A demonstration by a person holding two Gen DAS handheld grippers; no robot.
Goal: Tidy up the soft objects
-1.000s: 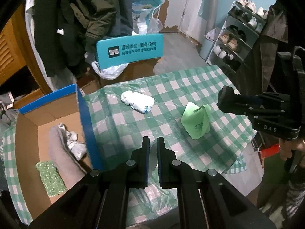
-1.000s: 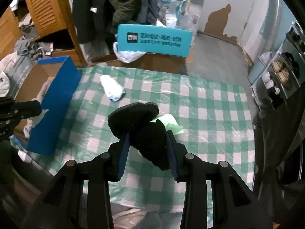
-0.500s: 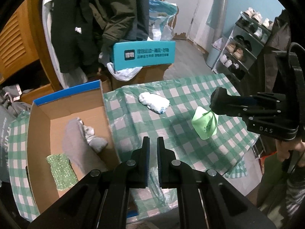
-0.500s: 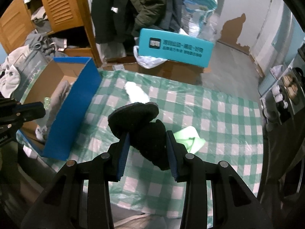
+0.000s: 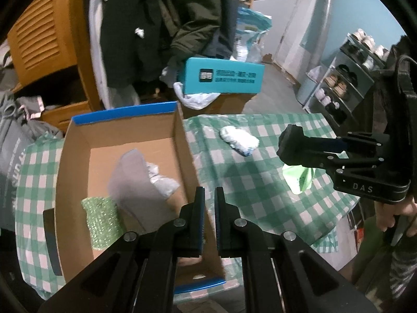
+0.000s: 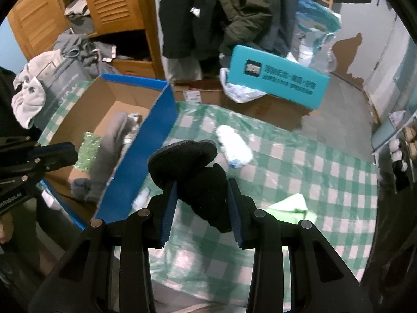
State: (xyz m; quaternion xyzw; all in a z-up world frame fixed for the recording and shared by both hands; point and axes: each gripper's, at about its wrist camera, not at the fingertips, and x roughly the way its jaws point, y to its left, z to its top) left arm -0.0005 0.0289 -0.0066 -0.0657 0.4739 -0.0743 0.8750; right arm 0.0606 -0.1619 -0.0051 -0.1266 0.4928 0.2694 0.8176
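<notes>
Progress check. Left of your jaws, the cardboard box (image 5: 78, 140) already holds three sorted items: a green sparkly pad (image 5: 101, 217) at the near left, a grey soft piece (image 5: 133, 180) lying across the middle, and a pale crumpled bundle (image 5: 161, 180) against its far side. Judge the task as roughly half done.

Your left gripper (image 5: 209, 203) stands over the box's right wall with its jaws drawn together and nothing between them.

Your right gripper (image 6: 202, 195) clamps the black knitted item (image 6: 198, 172). It looks thick, fuzzy and folded over itself; one rounded lobe bulges out above and to the left of the jaws, and the rest fills the gap between the pads and droops below them. It hangs above the checked tablecloth (image 6: 312, 172), just right of the box's blue outer wall (image 6: 146, 156), so it is not yet deposited.

Remaining on the cloth: a white rolled bundle (image 6: 234, 146) beyond the right jaws, and a light green soft item (image 6: 292, 207) to their right, partly hidden behind the fingers. Expect the black item to compress and sag on release.
</notes>
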